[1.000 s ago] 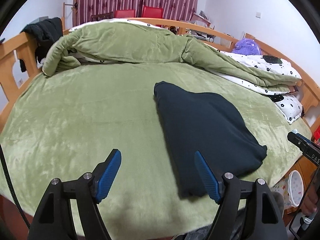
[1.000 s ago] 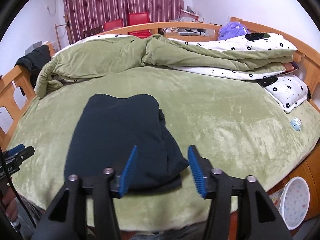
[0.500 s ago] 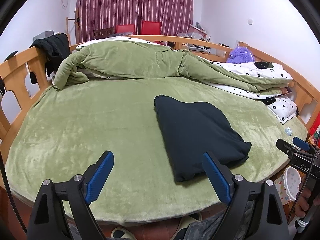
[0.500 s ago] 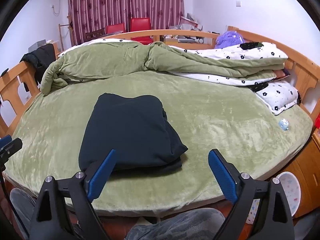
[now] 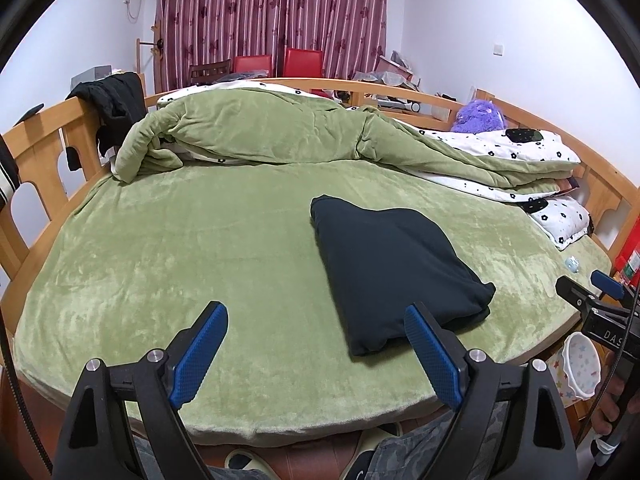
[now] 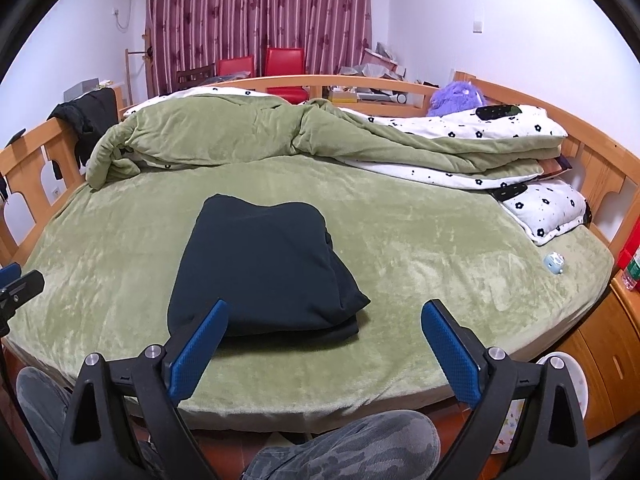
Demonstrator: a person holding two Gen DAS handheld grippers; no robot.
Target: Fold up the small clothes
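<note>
1. Left claw [image 5: 316, 350]: jaws standing wide apart, gripping nothing, hanging over the near edge of the bed; its blue fingers [image 5: 200, 350] are sitting clear of the fabric.
2. Right claw [image 6: 324, 350]: jaws likewise spread wide, holding nothing, hovering at the bed's near edge; its tip is also showing at the right side of the left wrist view.
3. Camouflage trousers [image 6: 344, 448]: the person's legs are showing below the right claw, in front of the mattress.
4. Folded dark garment [image 5: 394, 268]: lying flat on the green bed cover [image 5: 180, 248] as a layered, roughly rectangular bundle, near the front edge. In the left view it is sitting right of centre, just beyond the right-hand finger; in the right view [image 6: 260, 268] it is sitting left of centre, just beyond the left-hand finger. Neither claw is touching it.
5. Small pale blue object [image 6: 554, 263]: resting on the cover near the right edge, well apart from the garment; too small to identify.
6. Flower-print pillow [image 6: 548, 208]: lying at the right side.
7. Green quilt [image 6: 224, 136]: lying bunched across the far side.
8. Purple plush toy [image 6: 456, 98]: sitting at the far right beside the wooden bed rail [image 6: 360, 82].
9. Red chairs [image 6: 284, 66] and striped curtain [image 6: 256, 12]: standing behind the bed.
</note>
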